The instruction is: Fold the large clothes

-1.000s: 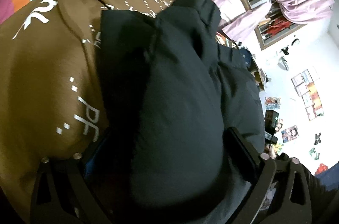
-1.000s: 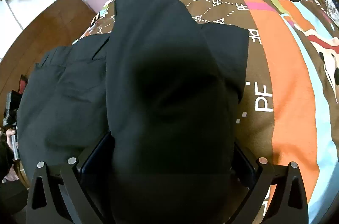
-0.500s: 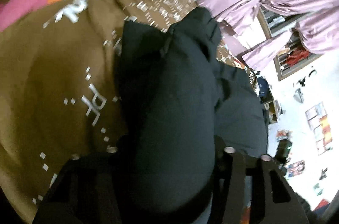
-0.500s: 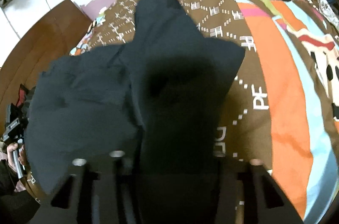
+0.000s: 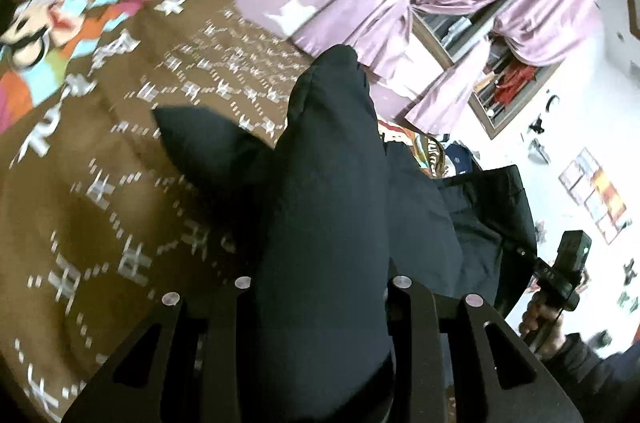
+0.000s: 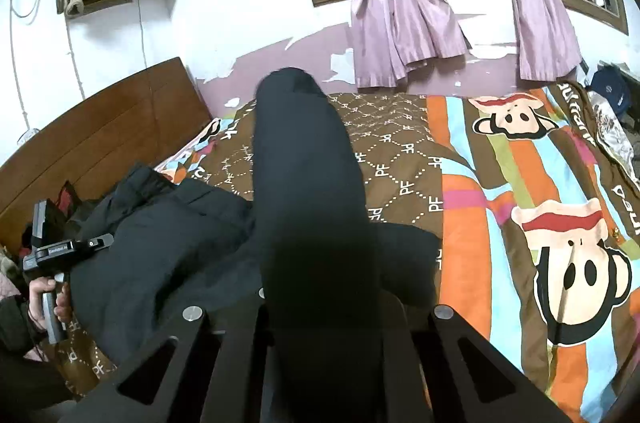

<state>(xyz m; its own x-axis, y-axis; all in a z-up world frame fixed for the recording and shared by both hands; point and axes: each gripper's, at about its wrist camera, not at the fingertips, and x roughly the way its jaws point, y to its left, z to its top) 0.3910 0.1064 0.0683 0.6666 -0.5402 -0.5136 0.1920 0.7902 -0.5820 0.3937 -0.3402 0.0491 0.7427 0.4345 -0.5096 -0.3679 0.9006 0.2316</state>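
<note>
The left hand-held gripper [image 5: 320, 303] is pinching a thick bunch of the black coat [image 5: 332, 207] between its two fingers. The coat is big, puffy and soft, so it flops and sags, and it looks a bit heavy. Most of it lies on the bed [image 6: 500, 191] with the monkey blanket. The right hand-held gripper [image 6: 324, 307] is also pinching a fat roll of the coat. Grabbing at the edges or corners looks best, not the puffy middle

Bedspread [image 6: 404, 159] — repeated white "PF" letters.
</note>
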